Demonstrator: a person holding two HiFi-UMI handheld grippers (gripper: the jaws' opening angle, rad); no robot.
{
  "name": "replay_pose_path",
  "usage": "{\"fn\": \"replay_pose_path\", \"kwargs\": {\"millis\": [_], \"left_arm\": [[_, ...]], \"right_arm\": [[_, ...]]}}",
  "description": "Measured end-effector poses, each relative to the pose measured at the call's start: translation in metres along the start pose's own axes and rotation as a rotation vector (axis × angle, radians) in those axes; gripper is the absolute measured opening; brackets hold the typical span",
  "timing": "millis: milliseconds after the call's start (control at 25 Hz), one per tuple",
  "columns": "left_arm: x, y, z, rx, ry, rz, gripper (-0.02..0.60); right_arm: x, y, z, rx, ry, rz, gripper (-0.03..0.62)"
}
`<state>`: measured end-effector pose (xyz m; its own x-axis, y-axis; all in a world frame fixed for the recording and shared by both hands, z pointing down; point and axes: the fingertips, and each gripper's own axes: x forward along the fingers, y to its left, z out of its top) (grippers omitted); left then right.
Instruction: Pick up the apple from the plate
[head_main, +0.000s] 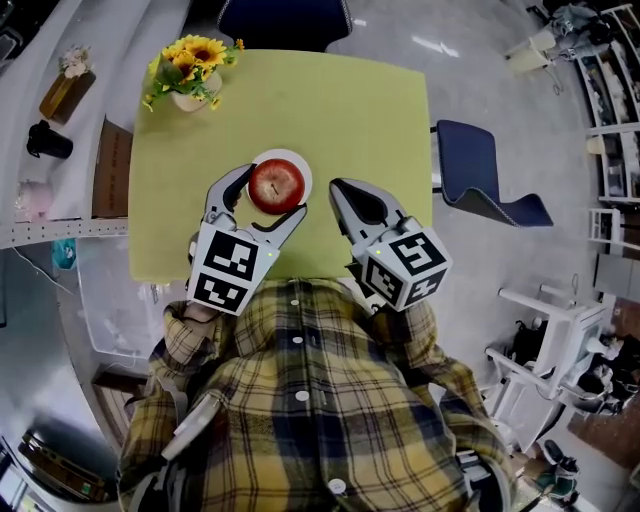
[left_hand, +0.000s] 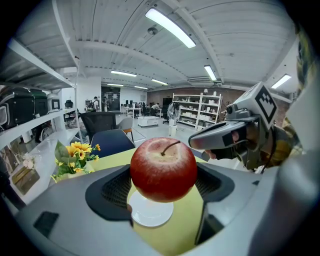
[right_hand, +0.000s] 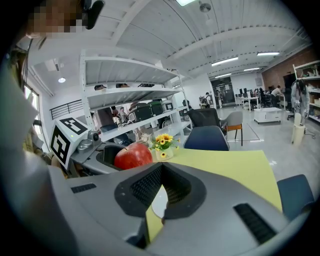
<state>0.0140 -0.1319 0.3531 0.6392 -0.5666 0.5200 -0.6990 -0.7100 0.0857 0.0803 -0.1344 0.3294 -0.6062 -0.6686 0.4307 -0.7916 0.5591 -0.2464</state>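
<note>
No words or numbers are legible; the left cube (head_main: 228, 266) and right cube (head_main: 405, 264) carry only square black-and-white markers.

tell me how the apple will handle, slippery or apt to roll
The apple looks round and glossy, so it may slip, though ribbed pads grip its widest part. It seems firm, probably not squashy. Released, it could roll.

It looks like a big open-plan lab or workshop. Long strip lights (left_hand: 170, 27) run under a ribbed white ceiling, and white shelving racks (left_hand: 195, 107) stand along the far wall. Desks with monitors (right_hand: 246, 92) sit beyond. The floor (head_main: 480, 60) is polished grey, and a blue chair (head_main: 480, 170) stands beside the right edge of the yellow-green table (head_main: 370, 120).
</note>
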Motion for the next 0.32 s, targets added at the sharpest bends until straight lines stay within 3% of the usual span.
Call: {"fn": "replay_pose_path", "kwargs": {"millis": [320], "left_arm": [[-0.0010,-0.0064,0.0011,-0.005,0.000,-0.002,0.404]], "right_arm": [[-0.0066,-0.0009,-0.0025,0.000,0.011,-0.002,-0.003]]}}
